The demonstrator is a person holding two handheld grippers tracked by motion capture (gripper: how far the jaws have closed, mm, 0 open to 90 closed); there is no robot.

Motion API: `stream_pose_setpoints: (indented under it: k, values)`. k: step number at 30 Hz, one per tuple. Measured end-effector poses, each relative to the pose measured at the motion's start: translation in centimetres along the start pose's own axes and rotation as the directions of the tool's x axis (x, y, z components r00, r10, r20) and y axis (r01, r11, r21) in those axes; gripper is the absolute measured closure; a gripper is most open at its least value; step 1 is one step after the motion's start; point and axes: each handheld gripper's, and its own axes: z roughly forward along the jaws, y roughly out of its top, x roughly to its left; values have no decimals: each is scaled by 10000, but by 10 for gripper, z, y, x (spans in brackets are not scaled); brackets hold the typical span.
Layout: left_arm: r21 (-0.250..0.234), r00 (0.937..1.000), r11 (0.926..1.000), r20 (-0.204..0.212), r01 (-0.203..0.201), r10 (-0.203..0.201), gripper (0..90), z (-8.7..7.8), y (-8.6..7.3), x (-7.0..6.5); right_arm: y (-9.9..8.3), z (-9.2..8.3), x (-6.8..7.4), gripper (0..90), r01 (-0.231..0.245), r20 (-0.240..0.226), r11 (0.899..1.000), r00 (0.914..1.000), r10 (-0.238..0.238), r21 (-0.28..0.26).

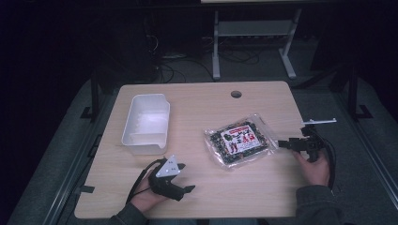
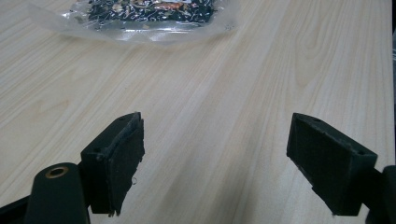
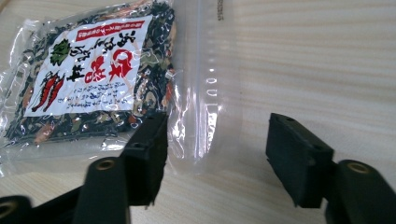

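A white tub [image 1: 145,124] stands at the far left of the table [image 1: 263,192]. The left gripper [image 1: 186,180] rests near it with jaws spread wide. At the right the packet of dried food [image 1: 240,139] lies flat, and the right gripper [image 1: 283,144], jaws spread, is at its clear right edge.

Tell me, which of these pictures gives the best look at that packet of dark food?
The right gripper view: the packet lies close, so its white label, red characters and clear sealed edge are plain. The high view shows the whole packet on the table, but small. The left gripper view catches just its near edge, far off.
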Motion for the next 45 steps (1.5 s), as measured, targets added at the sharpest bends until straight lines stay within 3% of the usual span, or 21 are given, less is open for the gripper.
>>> stream_pose_setpoints:
  k: [8,17,23,27,28,29,30,32,36,41,45]
  values:
    - [-11,10000,10000,-24,-86,86,184,0,0,-1,-3,6,-4,480,-526,-306,9980,9981,537,352]
    - [41,10000,10000,7,-83,83,186,2,1,-1,-4,17,-1,541,-302,-383,9973,9987,328,663]
    - [40,10000,10000,-43,-66,66,186,2,1,-1,-8,16,-7,736,-551,-1006,9970,9931,603,541]
    - [29,10000,10000,-47,-25,26,186,1,1,0,-8,13,-8,841,-473,-1349,9982,9895,519,367]
    - [-14,10000,10000,-48,25,-25,186,1,1,0,-7,8,-6,888,-394,-1738,9991,9839,415,156]
    - [-71,9999,9999,-26,112,-112,186,1,1,1,-6,6,-5,890,-338,-1798,9994,9831,353,114]
    - [-71,9999,9999,-26,112,-112,186,1,1,1,-6,6,-5,890,-338,-1798,9994,9831,353,114]
    - [-217,9995,9993,36,304,-304,186,0,3,2,-3,1,3,893,132,-1656,9998,9861,-104,159]
    - [-454,9991,9981,96,421,-417,186,-2,10,4,4,-13,15,894,697,-1838,9973,9803,-724,-213]
    - [-678,9989,9966,123,464,-456,195,-3,18,7,16,-32,33,894,1570,-2150,9864,9628,-1639,-485]
    - [-751,9984,9956,104,569,-563,197,-2,24,12,24,-46,47,896,2171,-2451,9732,9420,-2292,-758]
